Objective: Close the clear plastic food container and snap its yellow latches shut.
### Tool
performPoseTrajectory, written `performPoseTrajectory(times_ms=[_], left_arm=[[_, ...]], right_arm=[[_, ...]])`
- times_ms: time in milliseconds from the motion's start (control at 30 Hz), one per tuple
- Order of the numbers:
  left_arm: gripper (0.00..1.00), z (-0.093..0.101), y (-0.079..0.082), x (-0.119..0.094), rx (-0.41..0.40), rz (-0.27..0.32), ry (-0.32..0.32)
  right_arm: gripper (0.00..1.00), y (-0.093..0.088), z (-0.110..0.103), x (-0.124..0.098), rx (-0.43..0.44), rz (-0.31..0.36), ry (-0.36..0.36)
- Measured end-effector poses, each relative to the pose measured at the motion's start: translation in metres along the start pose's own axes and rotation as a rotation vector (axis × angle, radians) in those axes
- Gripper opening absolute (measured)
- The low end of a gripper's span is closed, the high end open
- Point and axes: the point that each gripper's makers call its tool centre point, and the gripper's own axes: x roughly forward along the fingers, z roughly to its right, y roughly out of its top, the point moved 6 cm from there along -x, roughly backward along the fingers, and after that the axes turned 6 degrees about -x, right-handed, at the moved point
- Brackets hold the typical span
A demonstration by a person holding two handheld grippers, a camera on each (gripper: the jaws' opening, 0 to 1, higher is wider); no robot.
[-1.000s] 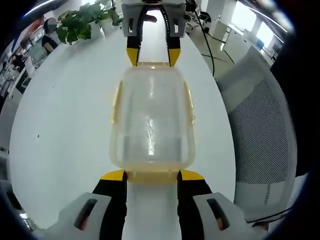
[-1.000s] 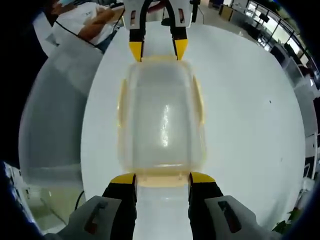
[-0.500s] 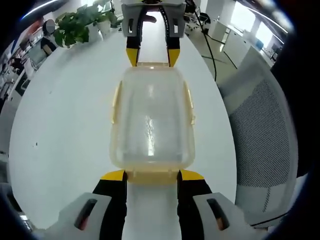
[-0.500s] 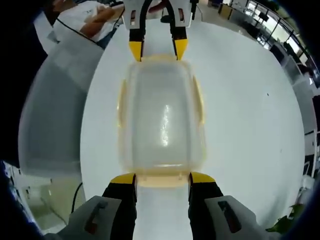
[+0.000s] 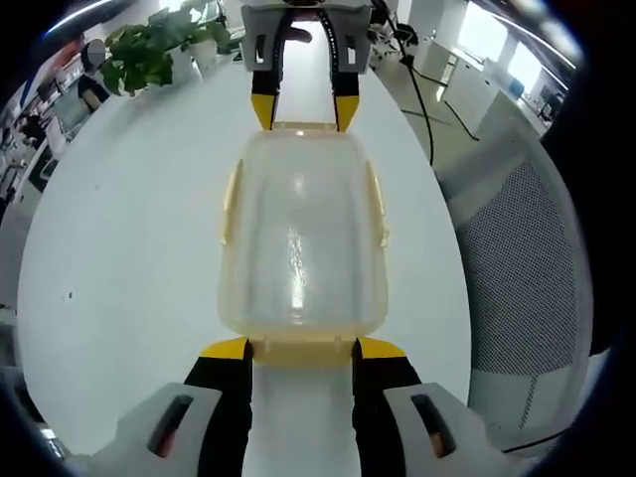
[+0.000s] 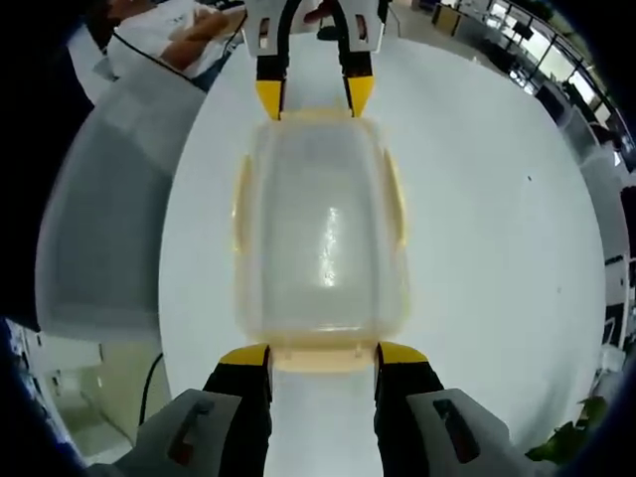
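With its lid seated, the clear container (image 5: 301, 238) lies lengthwise on the white table (image 5: 129, 229), a gripper at each short end. The left gripper (image 5: 301, 350) and the right gripper (image 6: 320, 356) both have their jaws spread wide, yellow tips touching the yellow end latches (image 5: 301, 351), probably so each end's push braces the other. Side latches (image 6: 241, 207) appear folded down.

open-plan office, white round table (image 5: 129, 229), mesh chair (image 5: 522, 258) right of left gripper, potted plant (image 5: 149, 55) ahead-left, desks behind
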Motion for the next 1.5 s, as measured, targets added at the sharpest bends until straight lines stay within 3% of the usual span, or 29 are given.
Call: performPoseTrajectory(times_ms=[600, 1500], left_arm=[[0.38, 0.000, 0.010, 0.000, 0.016, -0.025, -0.004], [0.38, 0.004, 0.006, 0.011, 0.023, -0.034, 0.013]], right_arm=[[0.39, -0.008, -0.003, -0.003, 0.016, 0.011, -0.004], [0.39, -0.011, -0.006, 0.008, 0.003, 0.028, -0.014]])
